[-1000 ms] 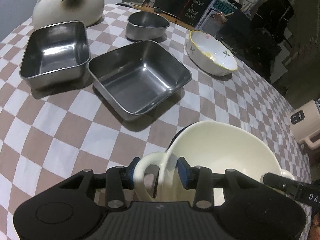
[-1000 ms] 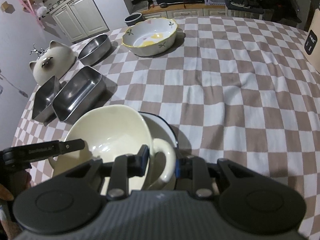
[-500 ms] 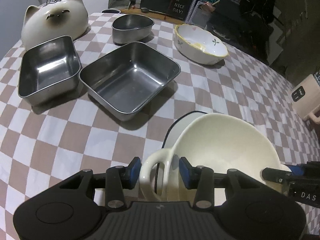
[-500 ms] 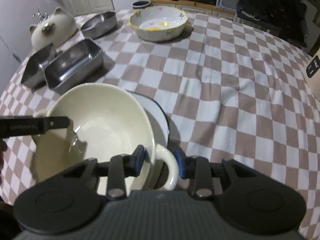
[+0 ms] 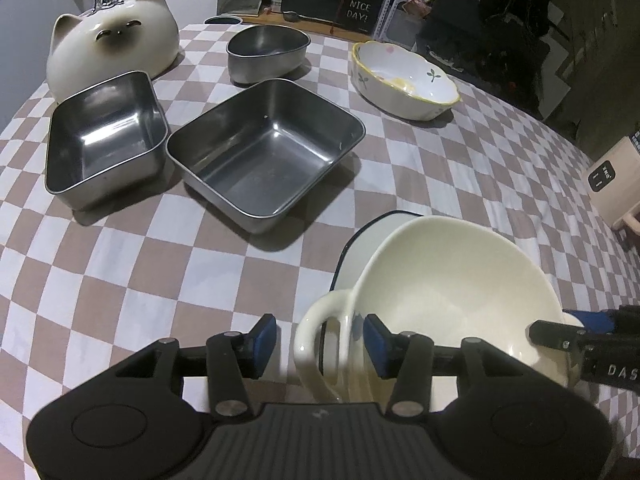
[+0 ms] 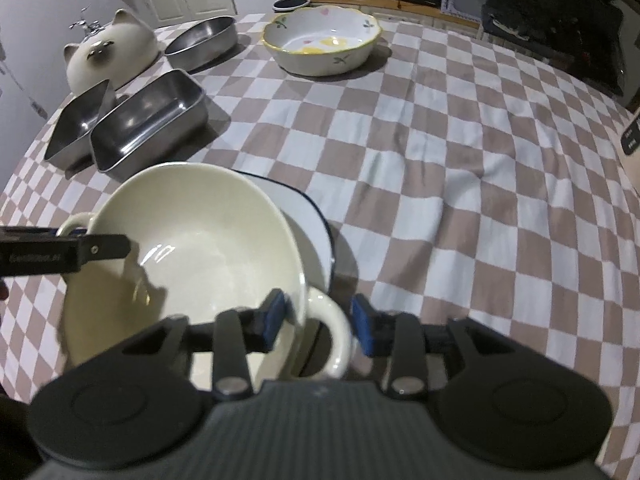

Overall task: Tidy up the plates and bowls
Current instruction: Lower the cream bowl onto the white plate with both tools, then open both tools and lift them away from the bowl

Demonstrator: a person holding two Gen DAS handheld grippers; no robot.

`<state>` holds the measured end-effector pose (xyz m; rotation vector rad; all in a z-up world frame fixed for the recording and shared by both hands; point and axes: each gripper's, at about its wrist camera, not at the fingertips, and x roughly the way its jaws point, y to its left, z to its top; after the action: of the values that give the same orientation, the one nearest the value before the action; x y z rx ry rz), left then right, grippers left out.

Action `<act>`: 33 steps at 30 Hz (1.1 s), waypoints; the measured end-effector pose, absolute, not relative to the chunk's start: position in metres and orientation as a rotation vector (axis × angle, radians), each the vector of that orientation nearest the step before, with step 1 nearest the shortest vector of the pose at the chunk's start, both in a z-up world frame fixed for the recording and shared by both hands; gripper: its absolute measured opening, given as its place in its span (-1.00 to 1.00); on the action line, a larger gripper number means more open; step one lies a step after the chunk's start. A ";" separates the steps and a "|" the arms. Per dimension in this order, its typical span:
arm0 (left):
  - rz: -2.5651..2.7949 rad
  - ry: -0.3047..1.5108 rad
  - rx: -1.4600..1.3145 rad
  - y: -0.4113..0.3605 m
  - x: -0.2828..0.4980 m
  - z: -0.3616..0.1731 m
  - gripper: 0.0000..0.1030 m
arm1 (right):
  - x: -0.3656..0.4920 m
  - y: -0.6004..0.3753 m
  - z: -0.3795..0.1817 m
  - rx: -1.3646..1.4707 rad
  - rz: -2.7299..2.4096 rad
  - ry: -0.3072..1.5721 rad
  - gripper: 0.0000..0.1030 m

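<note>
A cream two-handled bowl (image 5: pixel 456 284) (image 6: pixel 192 252) sits tilted on a white plate with a dark rim (image 5: pixel 360 252) (image 6: pixel 308 224). My left gripper (image 5: pixel 320 340) straddles the bowl's left handle (image 5: pixel 316 332) with its jaws apart and a gap on the left side. My right gripper (image 6: pixel 318 320) straddles the right handle (image 6: pixel 332 332) with its jaws likewise apart. Each gripper shows at the edge of the other's view.
On the checked tablecloth stand two square steel trays (image 5: pixel 268 148) (image 5: pixel 104 136), a rounded steel bowl (image 5: pixel 268 52), a floral ceramic bowl (image 5: pixel 404 80) (image 6: pixel 320 44) and a cat-shaped ceramic pot (image 5: pixel 112 36). A beige device (image 5: pixel 616 180) is at the right edge.
Both grippers' jaws have widened around the bowl's handles. The bowl has settled lower onto the plate, and both cameras have pulled back slightly.
</note>
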<state>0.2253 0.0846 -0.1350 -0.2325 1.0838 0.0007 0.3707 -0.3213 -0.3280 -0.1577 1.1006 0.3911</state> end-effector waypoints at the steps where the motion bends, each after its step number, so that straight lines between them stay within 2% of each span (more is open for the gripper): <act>1: 0.003 1.085 -0.229 0.085 0.225 -0.135 0.03 | 0.372 -0.324 -0.329 -0.139 0.383 1.110 0.18; 6: 0.012 1.095 -0.221 0.086 0.224 -0.135 0.14 | 0.376 -0.342 -0.336 -0.001 0.383 1.176 0.24; 14: 0.037 1.126 -0.183 0.084 0.221 -0.134 0.32 | 0.375 -0.347 -0.339 0.019 0.372 1.200 0.32; 17: 0.041 1.141 -0.163 0.082 0.219 -0.134 0.50 | 0.374 -0.348 -0.341 0.027 0.354 1.208 0.46; 19: 0.041 1.139 -0.148 0.080 0.217 -0.132 0.67 | 0.371 -0.349 -0.342 0.015 0.336 1.207 0.66; 22: 0.040 1.136 -0.138 0.078 0.214 -0.128 0.80 | 0.367 -0.350 -0.342 0.009 0.341 1.200 0.80; 24: 0.042 1.134 -0.136 0.077 0.212 -0.125 0.89 | 0.365 -0.351 -0.340 0.012 0.355 1.192 0.82; 27: 0.043 1.128 -0.133 0.076 0.208 -0.120 0.97 | 0.356 -0.357 -0.334 0.008 0.362 1.171 0.99; 33: 0.052 1.110 -0.144 0.077 0.199 -0.109 1.00 | 0.345 -0.364 -0.324 0.019 0.386 1.144 0.99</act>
<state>0.1991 0.0769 -0.1089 -0.1442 1.1104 0.0520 0.3453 -0.3638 -0.3241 0.0193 1.1439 0.3862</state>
